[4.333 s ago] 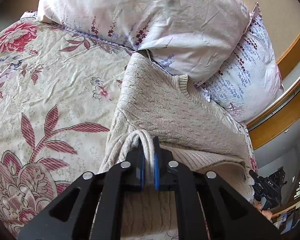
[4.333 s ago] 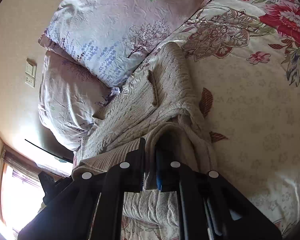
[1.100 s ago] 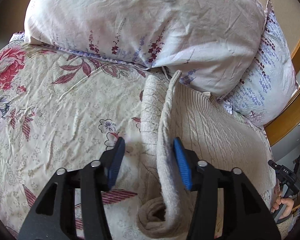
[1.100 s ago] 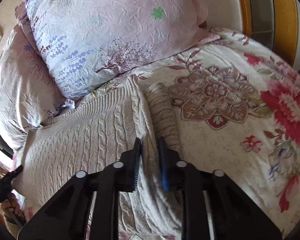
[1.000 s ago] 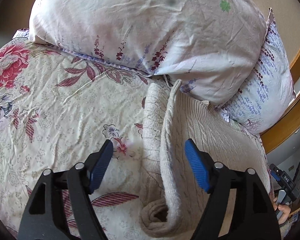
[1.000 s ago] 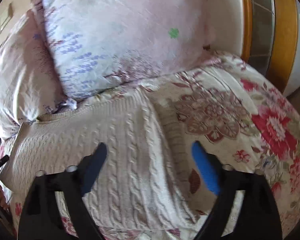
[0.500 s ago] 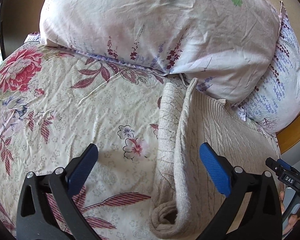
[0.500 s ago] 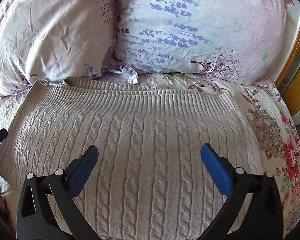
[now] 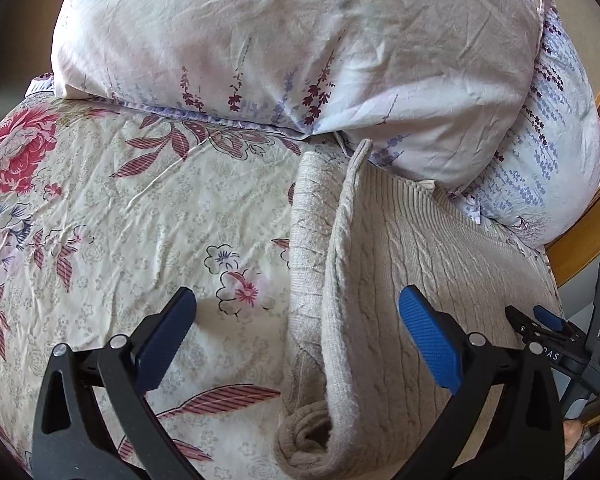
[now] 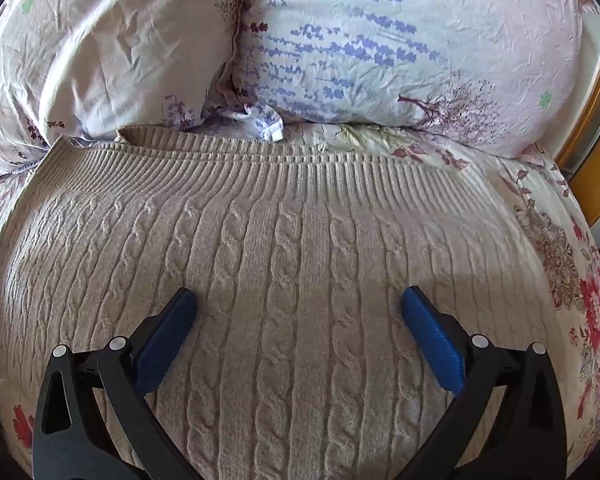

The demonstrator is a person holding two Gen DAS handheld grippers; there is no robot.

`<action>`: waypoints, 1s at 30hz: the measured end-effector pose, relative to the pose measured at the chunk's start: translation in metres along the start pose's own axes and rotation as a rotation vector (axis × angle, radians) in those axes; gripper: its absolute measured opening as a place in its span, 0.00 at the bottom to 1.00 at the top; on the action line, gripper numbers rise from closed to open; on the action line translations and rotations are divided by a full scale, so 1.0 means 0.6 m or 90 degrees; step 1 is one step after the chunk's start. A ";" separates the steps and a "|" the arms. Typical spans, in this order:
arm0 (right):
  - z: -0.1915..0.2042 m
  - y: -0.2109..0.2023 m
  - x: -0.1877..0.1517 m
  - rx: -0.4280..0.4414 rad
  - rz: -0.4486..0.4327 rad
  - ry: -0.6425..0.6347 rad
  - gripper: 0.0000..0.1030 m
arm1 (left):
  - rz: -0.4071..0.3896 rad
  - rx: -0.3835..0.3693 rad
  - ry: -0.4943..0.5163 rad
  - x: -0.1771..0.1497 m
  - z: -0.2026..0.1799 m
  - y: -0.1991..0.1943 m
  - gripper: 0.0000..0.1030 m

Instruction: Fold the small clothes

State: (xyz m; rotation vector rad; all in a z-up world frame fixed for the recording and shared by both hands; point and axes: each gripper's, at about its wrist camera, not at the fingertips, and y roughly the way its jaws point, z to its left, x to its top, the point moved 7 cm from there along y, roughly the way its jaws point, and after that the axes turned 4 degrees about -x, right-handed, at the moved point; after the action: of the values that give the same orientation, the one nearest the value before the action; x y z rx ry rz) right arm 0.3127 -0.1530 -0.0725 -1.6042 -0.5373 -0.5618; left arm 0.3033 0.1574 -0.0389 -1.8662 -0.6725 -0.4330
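Left gripper (image 9: 296,340) and right gripper (image 10: 300,336) spread wide, holding nothing, poised over the beige cable-knit sweater (image 10: 292,264). Sweater flat on the floral bedspread (image 9: 112,216), one side (image 9: 312,248) folded in, ribbed hem (image 10: 268,160) against the pillows (image 10: 380,48). Probably between folds; next, likely a pinch on the unfolded edge.

Sweater (image 10: 300,280) cut off at btm edge; sleeve (image 9: 308,240) partly under fold.

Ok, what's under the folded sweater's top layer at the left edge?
A sleeve shows tucked beneath the sweater, lying on the floral bedsheet. How far it runs underneath is covered.
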 end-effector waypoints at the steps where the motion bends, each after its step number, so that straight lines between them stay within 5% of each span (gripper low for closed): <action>1: -0.001 0.000 -0.001 0.003 0.000 0.005 0.99 | 0.003 0.004 -0.001 0.002 -0.001 0.002 0.98; 7: 0.002 -0.001 0.001 -0.004 -0.005 0.003 0.99 | 0.003 -0.029 -0.006 0.020 -0.024 0.017 0.98; 12: 0.002 -0.003 0.002 -0.002 -0.006 0.003 0.99 | 0.049 0.031 0.040 0.028 -0.038 0.032 0.97; 18: 0.004 -0.003 0.004 0.004 -0.007 -0.002 0.99 | 0.082 0.030 0.038 0.028 -0.040 0.047 0.59; 21: 0.004 -0.002 0.005 0.006 -0.006 -0.004 0.99 | 0.089 -0.016 0.012 0.026 -0.045 0.048 0.36; 25: 0.005 -0.002 0.006 0.007 -0.005 -0.008 0.99 | 0.079 -0.028 -0.006 0.024 -0.046 0.042 0.21; 30: 0.005 -0.001 0.006 0.006 -0.005 -0.010 0.99 | 0.056 -0.068 -0.014 0.031 -0.060 0.015 0.16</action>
State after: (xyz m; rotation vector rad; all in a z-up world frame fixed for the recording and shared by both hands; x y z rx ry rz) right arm 0.3153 -0.1497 -0.0698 -1.5994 -0.5575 -0.5511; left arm 0.3239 0.1259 -0.0207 -1.9955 -0.5889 -0.3981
